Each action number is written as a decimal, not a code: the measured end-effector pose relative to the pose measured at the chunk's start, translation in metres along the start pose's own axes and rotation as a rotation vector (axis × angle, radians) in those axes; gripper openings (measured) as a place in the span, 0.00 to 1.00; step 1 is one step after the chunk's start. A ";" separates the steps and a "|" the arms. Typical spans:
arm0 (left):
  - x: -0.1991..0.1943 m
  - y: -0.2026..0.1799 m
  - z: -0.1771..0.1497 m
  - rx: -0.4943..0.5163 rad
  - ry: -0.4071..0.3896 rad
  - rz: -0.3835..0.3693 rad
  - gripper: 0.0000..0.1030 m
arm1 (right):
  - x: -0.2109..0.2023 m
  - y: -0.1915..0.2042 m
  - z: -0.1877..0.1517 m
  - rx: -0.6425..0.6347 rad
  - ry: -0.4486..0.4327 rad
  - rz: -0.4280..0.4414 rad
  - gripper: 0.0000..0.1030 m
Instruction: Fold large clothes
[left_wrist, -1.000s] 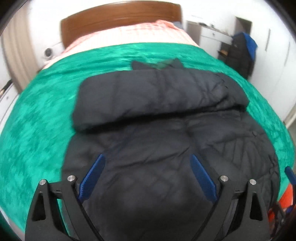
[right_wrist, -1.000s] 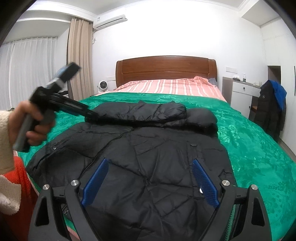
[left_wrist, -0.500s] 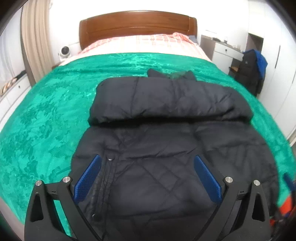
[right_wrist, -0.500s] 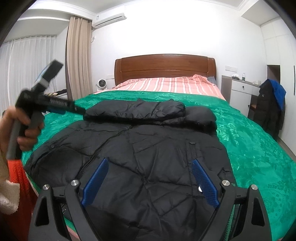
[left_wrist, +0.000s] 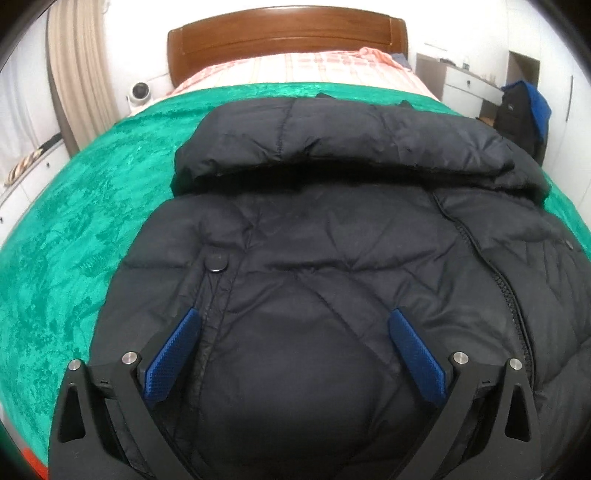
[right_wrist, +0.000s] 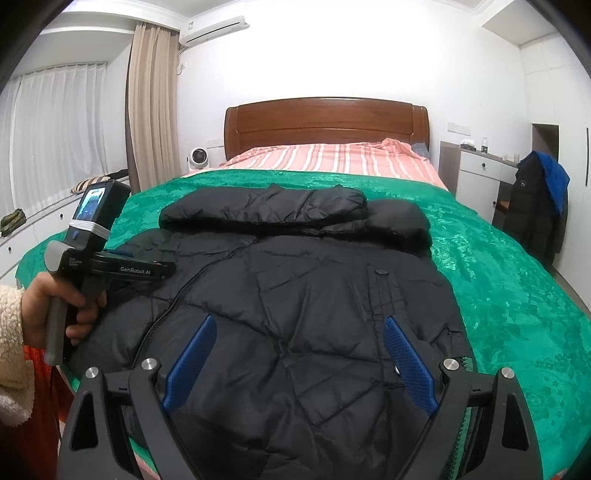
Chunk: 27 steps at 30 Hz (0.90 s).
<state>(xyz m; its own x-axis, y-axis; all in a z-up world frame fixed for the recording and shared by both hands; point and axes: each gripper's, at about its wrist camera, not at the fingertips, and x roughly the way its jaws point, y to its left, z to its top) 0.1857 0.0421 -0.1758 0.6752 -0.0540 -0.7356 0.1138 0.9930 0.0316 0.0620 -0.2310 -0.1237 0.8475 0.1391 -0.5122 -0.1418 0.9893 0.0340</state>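
Across the foot of the bed lies the black puffer jacket (right_wrist: 295, 295), front up, zipper running down its middle, and its upper part is folded into a thick roll (right_wrist: 295, 214) toward the headboard. Over in the left wrist view, that same jacket (left_wrist: 332, 258) fills nearly everything, a round snap button (left_wrist: 217, 263) plain on the quilted cloth. Left gripper (left_wrist: 293, 350) hangs just above the jacket's lower half, blue fingers (left_wrist: 171, 356) spread wide, nothing between them. Right gripper (right_wrist: 295, 360) sits low over the hem, its fingers (right_wrist: 408, 363) just as wide apart, empty too. From the right wrist view the left hand (right_wrist: 61, 310) shows at the jacket's left edge, wrapped round its gripper's handle, cream fleece cuff (right_wrist: 11, 350) at the wrist. Beneath the jacket spreads the green bedspread (right_wrist: 517, 295); beyond it a pink striped sheet (right_wrist: 332, 158) and the wooden headboard (right_wrist: 327, 123). A dark coat (right_wrist: 535, 206) hangs at the right by a white cabinet (right_wrist: 476, 177).
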 end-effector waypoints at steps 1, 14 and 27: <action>0.001 0.000 -0.001 0.000 -0.001 0.000 0.99 | 0.001 0.000 0.000 -0.002 0.003 0.001 0.88; 0.003 0.000 -0.003 -0.005 0.002 -0.004 1.00 | 0.006 0.001 -0.001 -0.005 0.021 -0.002 0.88; -0.011 0.004 -0.006 0.003 0.005 0.013 1.00 | 0.008 -0.001 -0.002 0.006 0.028 -0.012 0.88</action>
<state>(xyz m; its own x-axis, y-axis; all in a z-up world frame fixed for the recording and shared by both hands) 0.1745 0.0470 -0.1713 0.6733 -0.0410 -0.7382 0.1072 0.9933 0.0427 0.0676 -0.2307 -0.1299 0.8343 0.1260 -0.5368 -0.1285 0.9912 0.0329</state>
